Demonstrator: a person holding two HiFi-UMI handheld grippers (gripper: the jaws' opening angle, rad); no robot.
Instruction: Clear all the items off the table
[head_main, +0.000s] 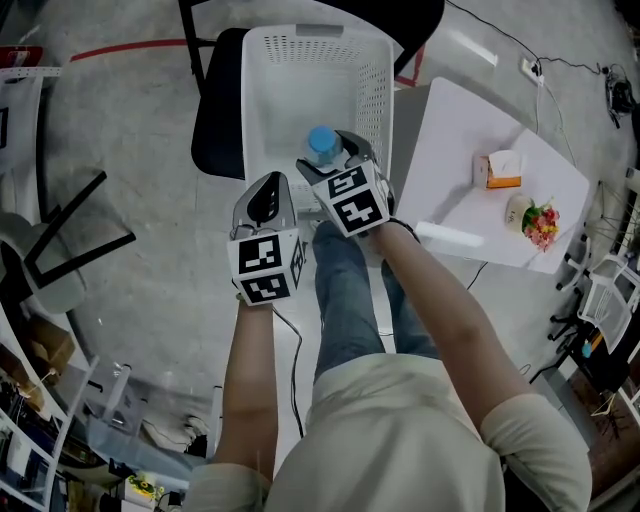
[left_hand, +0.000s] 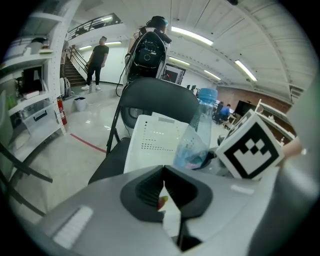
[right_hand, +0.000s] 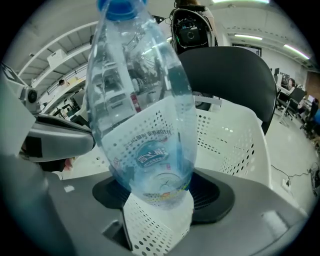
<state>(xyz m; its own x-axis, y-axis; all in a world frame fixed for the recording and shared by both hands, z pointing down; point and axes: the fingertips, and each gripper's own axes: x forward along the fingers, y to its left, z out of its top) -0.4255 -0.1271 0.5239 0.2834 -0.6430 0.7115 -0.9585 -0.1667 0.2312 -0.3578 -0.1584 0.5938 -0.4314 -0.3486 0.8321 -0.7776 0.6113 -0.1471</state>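
Note:
My right gripper (head_main: 338, 152) is shut on a clear plastic water bottle (head_main: 322, 146) with a blue cap, holding it upright over the near rim of a white perforated basket (head_main: 315, 40). In the right gripper view the bottle (right_hand: 145, 115) fills the middle, its base clamped between the dark pads of that gripper (right_hand: 160, 192). My left gripper (head_main: 267, 188) hovers just left of the right one, outside the basket's near left corner. Its jaws (left_hand: 164, 172) are shut at the tips, with only a small coloured speck in the gap behind them. An orange-and-white box (head_main: 498, 170) and a small bunch of flowers (head_main: 537, 222) lie on the white table (head_main: 450, 120).
The basket sits on a black chair (head_main: 215, 110). A white oblong item (head_main: 450, 236) lies at the table's near edge. Shelving and clutter stand at the left (head_main: 30, 300) and lower left. In the left gripper view a person (left_hand: 97, 62) stands far off by stairs.

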